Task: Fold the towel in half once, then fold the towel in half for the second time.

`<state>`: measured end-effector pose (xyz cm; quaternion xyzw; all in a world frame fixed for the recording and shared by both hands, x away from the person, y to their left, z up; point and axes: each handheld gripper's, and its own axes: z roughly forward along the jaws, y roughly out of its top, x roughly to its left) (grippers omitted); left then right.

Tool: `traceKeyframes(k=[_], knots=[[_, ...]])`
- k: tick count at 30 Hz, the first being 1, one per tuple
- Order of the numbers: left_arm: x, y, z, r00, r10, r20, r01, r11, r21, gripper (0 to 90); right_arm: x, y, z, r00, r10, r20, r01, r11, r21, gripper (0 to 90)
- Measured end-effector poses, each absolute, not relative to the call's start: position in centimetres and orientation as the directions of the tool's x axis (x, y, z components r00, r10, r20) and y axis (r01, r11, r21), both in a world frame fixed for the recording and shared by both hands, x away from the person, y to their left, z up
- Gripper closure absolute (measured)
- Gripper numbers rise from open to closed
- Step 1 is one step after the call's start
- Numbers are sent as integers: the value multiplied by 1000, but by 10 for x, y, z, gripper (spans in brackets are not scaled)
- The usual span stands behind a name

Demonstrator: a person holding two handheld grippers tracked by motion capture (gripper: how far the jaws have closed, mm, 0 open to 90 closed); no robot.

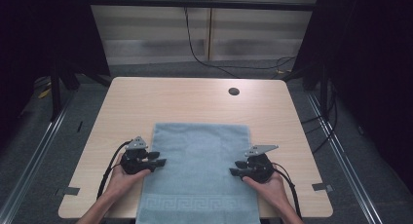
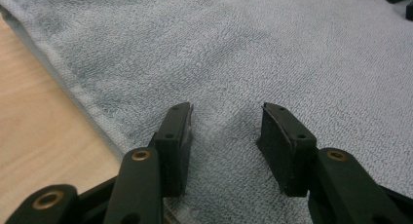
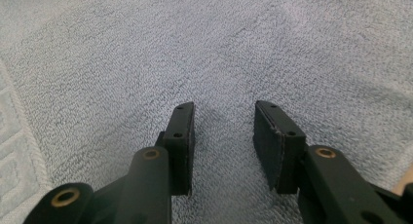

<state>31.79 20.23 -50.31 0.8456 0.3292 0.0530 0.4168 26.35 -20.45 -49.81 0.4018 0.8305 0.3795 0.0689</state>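
In the left gripper view the fingers (image 2: 178,131) of the left gripper (image 1: 157,158) are standing partly apart with nothing gripped, bare pile of the towel (image 1: 199,160) showing in the gap between them, just inside the towel's hemmed edge at the left of the frame. In the right gripper view the right gripper (image 1: 238,167) is likewise holding its fingers (image 3: 181,131) partly apart over plain towelling, clamping nothing. In the high view both grippers are sitting in the lower half of the frame, the left one at the towel's left edge and the right one at its right edge, each pointing inward across the cloth, with a hand behind each. The pale blue towel is lying flat in the lower middle of the frame, its long axis running from the bottom of the picture upward toward the middle, its patterned border end hanging at the near edge of the worktop (image 1: 146,97). The worktop is light wood with rounded corners and a dark cable hole (image 1: 234,91) at its upper right. Around it grey carpeted floor (image 1: 48,136) is spreading, a pale panelled wall (image 1: 156,34) is closing the top of the frame, and a black cable (image 1: 195,48) is trailing down it.
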Motion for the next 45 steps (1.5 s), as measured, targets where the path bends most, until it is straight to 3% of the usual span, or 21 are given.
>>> traceKeyframes(k=[14, 21, 27, 36, 41, 45], knots=[[279, 215, -494, 811, 531, -244, 528, -484, 698, 548, 234, -206, -494, -680, 686, 259, 645, 392, 656, 532], [289, 218, -484, 788, 557, -264, 544, -427, 723, 494, 234, -209, -486, -691, 675, 259, 627, 381, 679, 423], [302, 225, -467, 762, 592, -264, 541, -356, 762, 469, 247, -229, -465, -668, 703, 242, 586, 298, 753, 421], [334, 224, -449, 761, 604, -238, 500, -311, 809, 468, 298, -250, -462, -633, 741, 224, 589, 274, 760, 459], [371, 220, -459, 733, 633, -251, 526, -292, 799, 487, 341, -254, -474, -583, 771, 257, 629, 228, 744, 446], [385, 219, -474, 701, 663, -264, 556, -276, 784, 483, 366, -250, -481, -582, 778, 234, 633, 254, 732, 419]])
